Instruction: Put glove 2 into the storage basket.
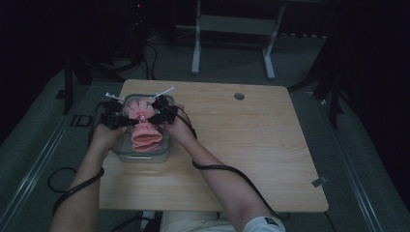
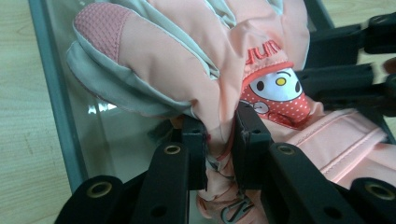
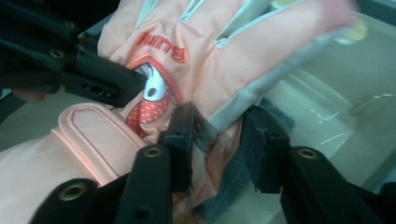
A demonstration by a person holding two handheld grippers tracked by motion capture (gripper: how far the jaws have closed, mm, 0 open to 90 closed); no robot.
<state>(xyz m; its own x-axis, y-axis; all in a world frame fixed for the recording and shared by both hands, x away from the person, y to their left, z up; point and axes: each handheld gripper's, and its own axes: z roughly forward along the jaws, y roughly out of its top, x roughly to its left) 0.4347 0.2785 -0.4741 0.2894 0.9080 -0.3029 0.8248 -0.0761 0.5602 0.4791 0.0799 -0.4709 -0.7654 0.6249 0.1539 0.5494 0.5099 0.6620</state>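
Observation:
A peach-pink glove [image 1: 143, 129] with a cartoon patch lies in a clear rectangular container [image 1: 145, 157] at the table's left. In the left gripper view, my left gripper [image 2: 219, 135] is shut on a fold of the glove [image 2: 187, 56] near the wrist. In the right gripper view, my right gripper [image 3: 217, 135] straddles the grey-trimmed edge of the glove [image 3: 196, 56]; its jaws stand apart and the fabric sits loosely between them. Both grippers reach into the container from either side, the left gripper [image 1: 128, 121] and the right gripper [image 1: 154, 113] facing each other across the glove.
The container's clear wall [image 2: 56, 93] rises close beside the left jaws, and its glossy floor [image 3: 336, 102] shows past the right jaws. The wooden table [image 1: 241, 145] stretches to the right, with a cable hole [image 1: 239, 96] at the back. Cables trail off the front edge.

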